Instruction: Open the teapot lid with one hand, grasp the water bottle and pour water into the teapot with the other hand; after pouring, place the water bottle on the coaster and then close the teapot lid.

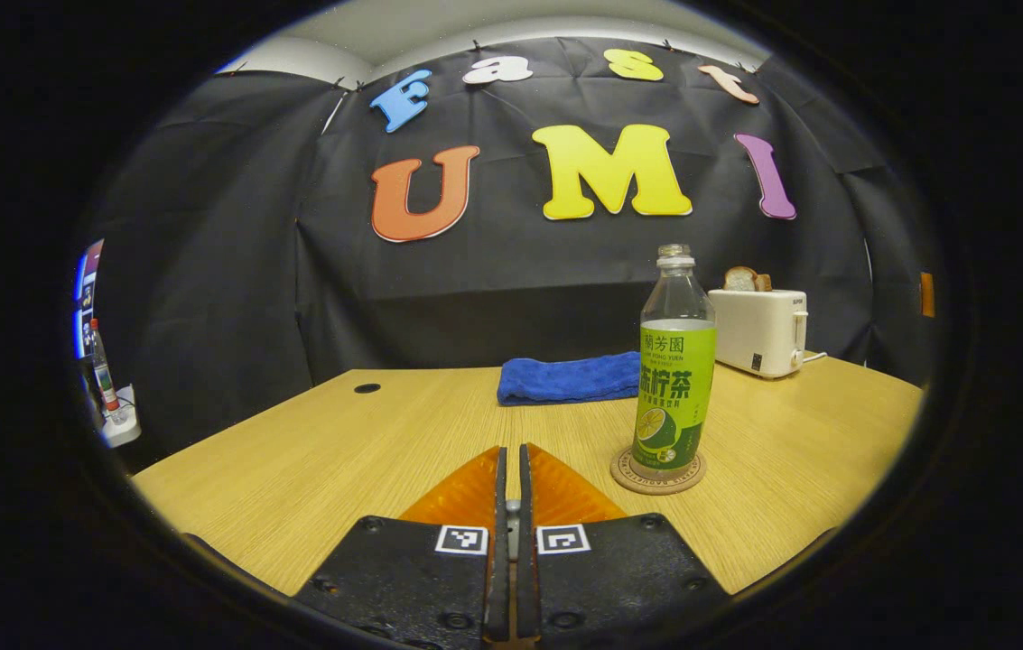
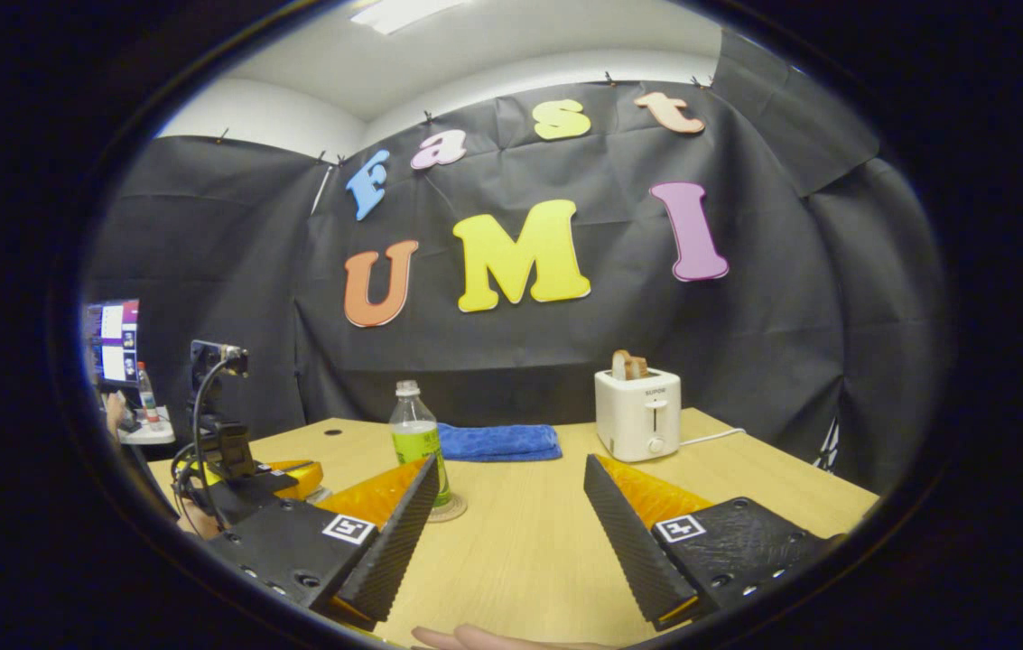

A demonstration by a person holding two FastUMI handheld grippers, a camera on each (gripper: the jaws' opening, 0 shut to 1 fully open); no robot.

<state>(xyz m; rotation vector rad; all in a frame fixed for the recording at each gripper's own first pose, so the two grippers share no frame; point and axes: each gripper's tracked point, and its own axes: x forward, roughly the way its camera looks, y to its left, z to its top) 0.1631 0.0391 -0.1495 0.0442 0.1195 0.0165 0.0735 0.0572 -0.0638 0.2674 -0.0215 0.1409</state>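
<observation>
A clear water bottle (image 1: 675, 361) with a green label stands upright on a round coaster (image 1: 658, 473), right of centre on the wooden table (image 1: 312, 451). My left gripper (image 1: 511, 450) is shut with nothing in it, low over the table, short of the bottle and to its left. In the right gripper view, my right gripper (image 2: 511, 462) is open and empty above the table. The bottle (image 2: 414, 438) on its coaster (image 2: 452, 508) stands just beyond the tip of its left finger (image 2: 403, 524). The left gripper (image 2: 312, 469) shows at the far left, on the near side of the bottle.
A folded blue towel (image 1: 570, 377) lies behind the bottle. A white toaster (image 1: 759, 329) holding bread stands at the back right with its cord. A small table with a bottle (image 2: 147, 393) and a screen (image 2: 111, 341) sits beyond the left edge. A person's fingertip (image 2: 475, 637) shows at the bottom.
</observation>
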